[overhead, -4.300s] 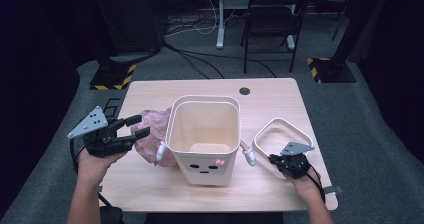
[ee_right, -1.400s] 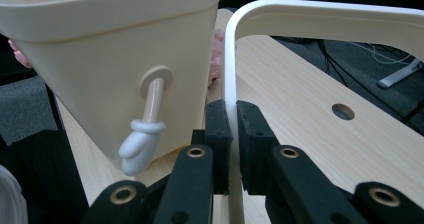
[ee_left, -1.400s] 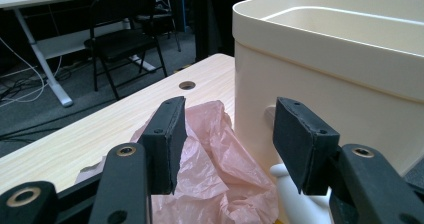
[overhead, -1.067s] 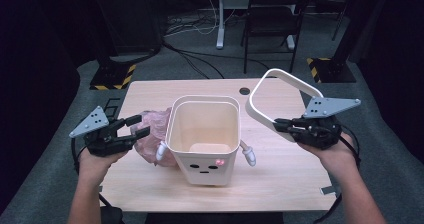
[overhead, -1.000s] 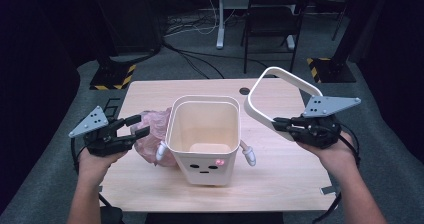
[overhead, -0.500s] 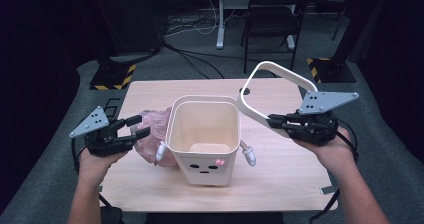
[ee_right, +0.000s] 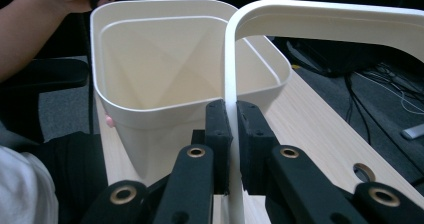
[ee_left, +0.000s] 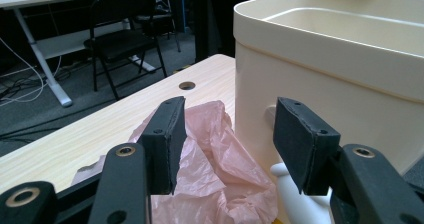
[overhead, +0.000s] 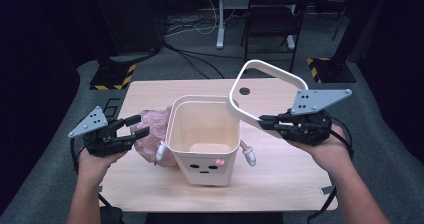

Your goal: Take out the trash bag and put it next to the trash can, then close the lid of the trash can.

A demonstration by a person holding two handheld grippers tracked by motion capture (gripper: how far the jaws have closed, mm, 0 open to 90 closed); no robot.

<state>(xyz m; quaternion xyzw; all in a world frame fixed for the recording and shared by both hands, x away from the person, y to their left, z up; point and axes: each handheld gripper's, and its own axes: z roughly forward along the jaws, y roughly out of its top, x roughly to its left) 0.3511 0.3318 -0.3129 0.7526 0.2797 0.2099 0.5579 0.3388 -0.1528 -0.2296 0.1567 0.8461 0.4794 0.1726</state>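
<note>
R gripper is clamped on the edge of the white ring frame, holding it tilted in the air above the table, just right of the cream bin. L gripper has jaws apart w/ nothing gripped, hovering at the pink plastic bag, which lies on the table against the bin's left side.
</note>
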